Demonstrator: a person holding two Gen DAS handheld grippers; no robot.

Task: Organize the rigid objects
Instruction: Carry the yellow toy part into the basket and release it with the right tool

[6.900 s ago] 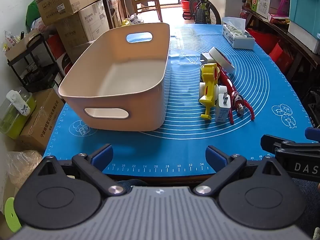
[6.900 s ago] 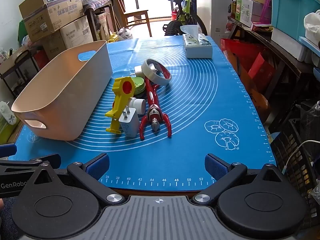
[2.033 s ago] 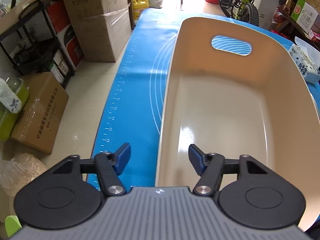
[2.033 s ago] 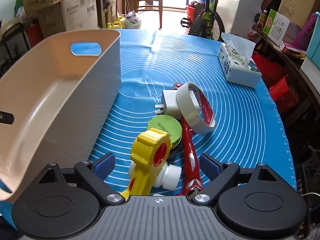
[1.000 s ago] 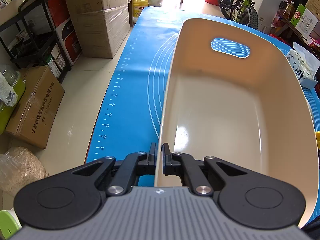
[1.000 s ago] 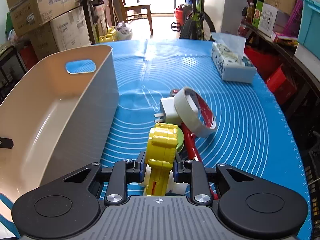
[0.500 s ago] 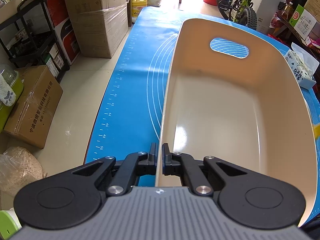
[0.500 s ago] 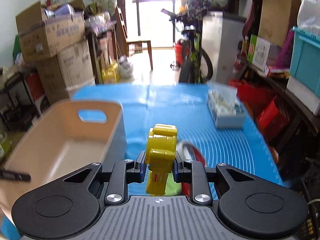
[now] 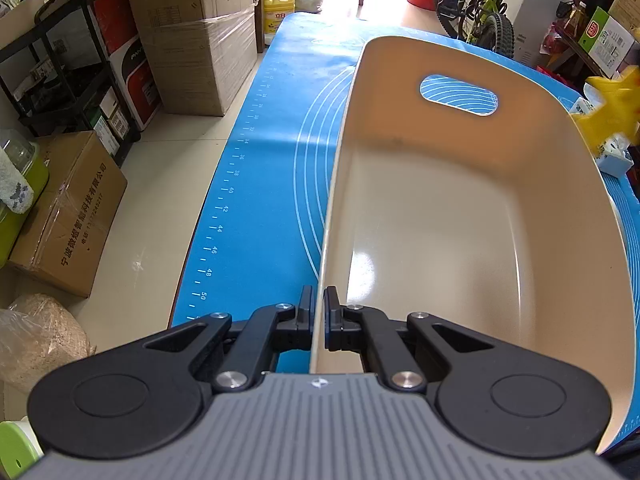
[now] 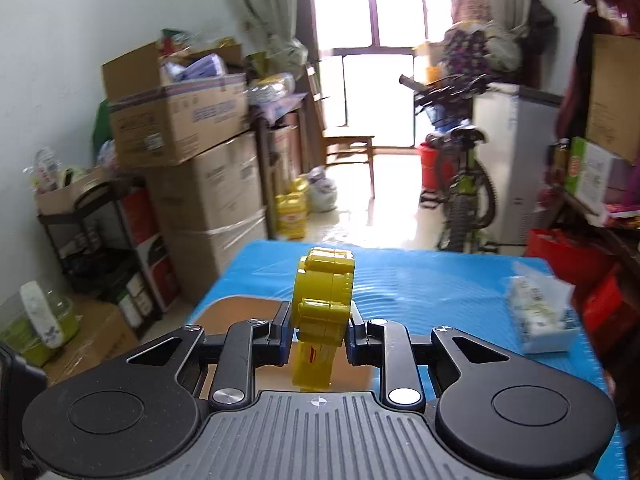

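A beige plastic bin [image 9: 460,216] with handle cut-outs stands on the blue mat [image 9: 276,160], empty inside. My left gripper [image 9: 318,316] is shut on the bin's near-left rim. My right gripper [image 10: 316,340] is shut on a yellow toy tool [image 10: 322,312] and holds it high above the bin's far end [image 10: 240,306]. The yellow tool also shows blurred at the right edge of the left wrist view [image 9: 612,108], above the bin's right rim. The other objects on the mat are out of view.
A white tissue box [image 10: 540,320] lies on the mat's right side. Cardboard boxes [image 9: 200,36] and a black shelf [image 9: 60,72] stand left of the table. A bicycle [image 10: 460,184] and a chair [image 10: 352,148] stand beyond the far end.
My right gripper has lifted the yellow tool higher and carried it left over the bin. It now enters the left wrist view. My left gripper stays clamped on the bin rim.
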